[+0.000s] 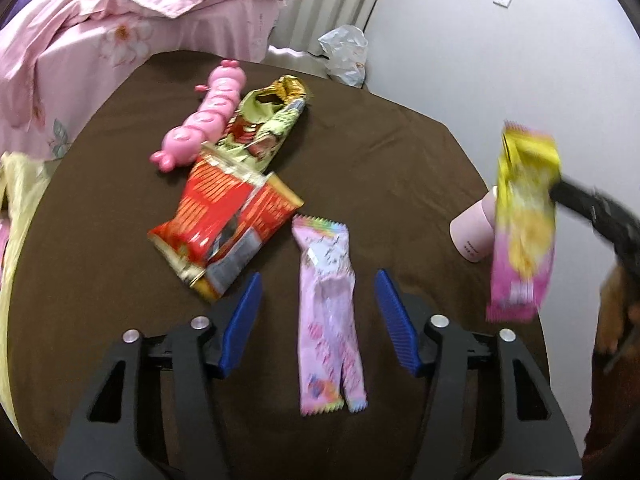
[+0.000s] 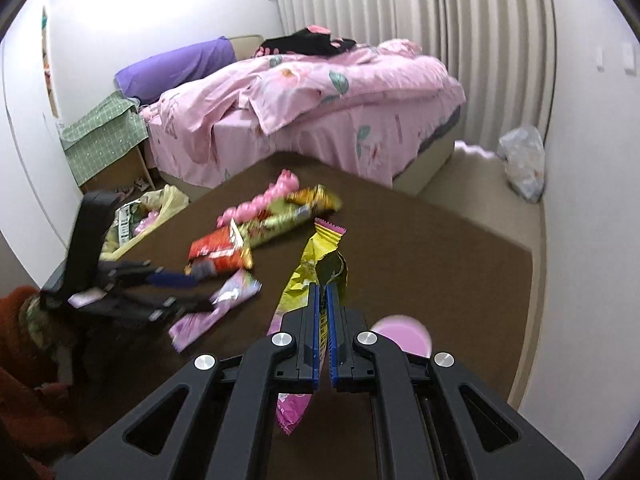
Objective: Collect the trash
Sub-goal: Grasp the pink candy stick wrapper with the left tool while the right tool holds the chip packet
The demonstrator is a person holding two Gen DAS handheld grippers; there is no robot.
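Observation:
My left gripper (image 1: 318, 284) is open, its blue pads on either side of a pale pink wrapper (image 1: 330, 312) lying on the brown table (image 1: 380, 152). A red snack bag (image 1: 224, 224) and a green-yellow wrapper (image 1: 264, 128) lie further back left. My right gripper (image 2: 323, 290) is shut on a yellow and magenta wrapper (image 2: 316, 256) and holds it above the table; that wrapper also shows in the left wrist view (image 1: 524, 220) at the right. The left gripper (image 2: 188, 292) and the pale pink wrapper (image 2: 216, 308) show in the right wrist view.
A pink caterpillar toy (image 1: 204, 120) lies beside the wrappers. A pink cup (image 1: 474, 232) stands at the table's right edge. A pink bed (image 2: 320, 112) is behind the table. A clear plastic bag (image 2: 524, 164) sits on the floor. A yellowish bag (image 2: 148, 216) hangs off the table's left side.

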